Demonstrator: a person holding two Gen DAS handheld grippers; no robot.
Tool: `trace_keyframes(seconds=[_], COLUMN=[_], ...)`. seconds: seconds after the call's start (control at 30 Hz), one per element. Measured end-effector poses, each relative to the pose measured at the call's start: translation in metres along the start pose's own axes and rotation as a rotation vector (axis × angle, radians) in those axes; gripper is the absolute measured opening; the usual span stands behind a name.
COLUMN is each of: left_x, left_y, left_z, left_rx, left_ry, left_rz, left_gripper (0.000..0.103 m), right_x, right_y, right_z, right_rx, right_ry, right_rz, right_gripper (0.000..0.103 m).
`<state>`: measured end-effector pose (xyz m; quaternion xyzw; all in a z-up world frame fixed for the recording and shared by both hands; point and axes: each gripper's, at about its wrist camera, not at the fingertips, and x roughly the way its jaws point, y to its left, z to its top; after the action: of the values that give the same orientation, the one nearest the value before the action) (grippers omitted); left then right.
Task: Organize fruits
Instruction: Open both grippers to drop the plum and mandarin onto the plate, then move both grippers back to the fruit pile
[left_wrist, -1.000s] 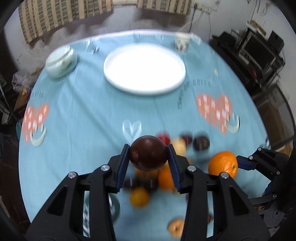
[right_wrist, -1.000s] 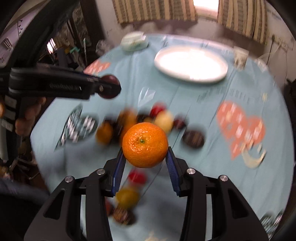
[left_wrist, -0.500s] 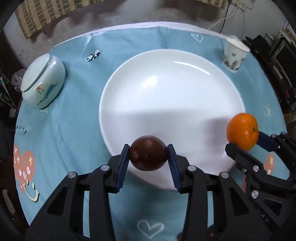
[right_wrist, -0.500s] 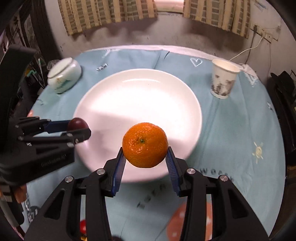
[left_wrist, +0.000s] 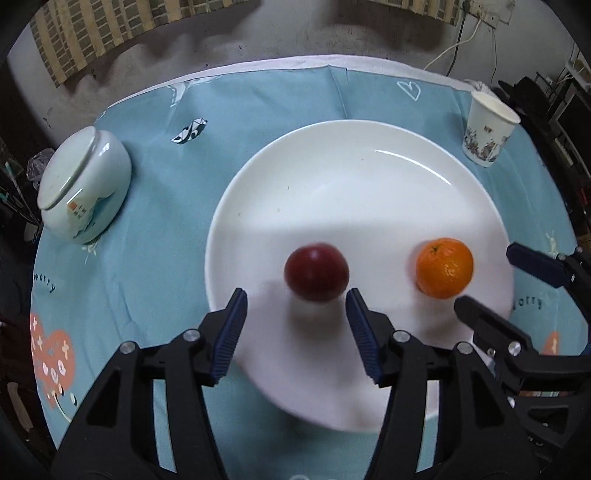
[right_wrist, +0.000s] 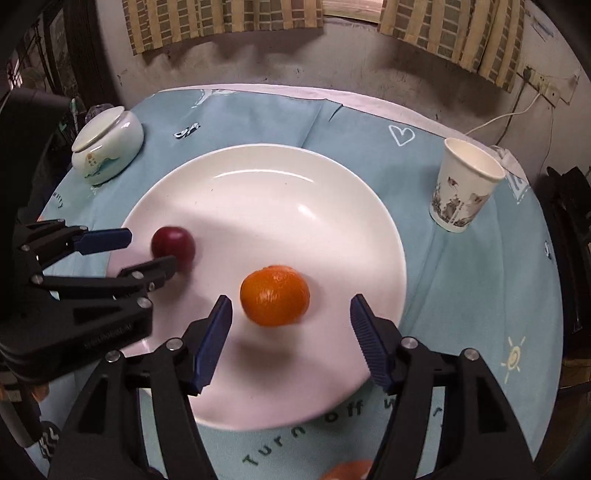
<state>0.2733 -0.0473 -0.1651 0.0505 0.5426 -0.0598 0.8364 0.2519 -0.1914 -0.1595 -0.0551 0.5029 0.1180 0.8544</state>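
My left gripper and right gripper have just been opening; plum and mandarin, blurred, lie free at the plate's six o'clock

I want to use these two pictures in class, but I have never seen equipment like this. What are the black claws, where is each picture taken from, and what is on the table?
A person holds a two-fingered claw in each hand; a camera on each looks along its fingers. One picture is from the left claw, the other from the right claw. Both have just opened, and nothing is held. The dark red fruit and the orange are on the white plate. On the blue tablecloth also stand a paper cup and a lidded jar.
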Motion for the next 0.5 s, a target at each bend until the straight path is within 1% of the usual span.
trace_keyframes(seconds=[0.07, 0.1, 0.17, 0.23, 0.3, 0.33, 0.37, 0.43, 0.47, 0.5], left_x=[-0.018, -0.03, -0.052, -0.073, -0.092, -0.1, -0.112, -0.124, -0.13, -0.132], left_y=[0.003, 0.003, 0.003, 0.001, 0.0, 0.0, 0.0, 0.0, -0.002, -0.003], left_z=[-0.012, -0.021, -0.039, -0.059, -0.08, -0.092, -0.11, -0.138, -0.159, -0.173], left_rx=[0.002, 0.011, 0.036, 0.068, 0.088, 0.095, 0.099, 0.111, 0.123, 0.128], left_ry=[-0.022, -0.037, -0.069, -0.09, -0.104, -0.107, -0.11, -0.107, -0.096, -0.086], left_rz=[-0.016, -0.032, -0.041, -0.053, -0.05, -0.05, -0.056, -0.072, -0.078, -0.084], left_gripper=[0.063, 0.064, 0.069, 0.072, 0.073, 0.076, 0.079, 0.081, 0.082, 0.082], right_x=[-0.012, -0.02, -0.039, -0.061, -0.081, -0.088, -0.098, -0.116, -0.126, -0.133], right_y=[0.001, 0.004, 0.009, 0.015, 0.02, 0.021, 0.022, 0.024, 0.028, 0.03], right_z=[-0.009, -0.015, -0.035, -0.059, -0.082, -0.092, -0.108, -0.137, -0.157, -0.17], right_rx=[-0.005, -0.011, -0.024, -0.04, -0.042, -0.04, -0.034, -0.024, -0.024, -0.025], right_ry=[0.01, 0.013, 0.01, -0.002, -0.018, -0.022, -0.022, -0.024, -0.028, -0.031], right_rz=[0.033, 0.048, 0.09, 0.123, 0.138, 0.148, 0.165, 0.19, 0.199, 0.201], right_gripper=[0.067, 0.067, 0.067, 0.067, 0.067, 0.067, 0.067, 0.067, 0.067, 0.067])
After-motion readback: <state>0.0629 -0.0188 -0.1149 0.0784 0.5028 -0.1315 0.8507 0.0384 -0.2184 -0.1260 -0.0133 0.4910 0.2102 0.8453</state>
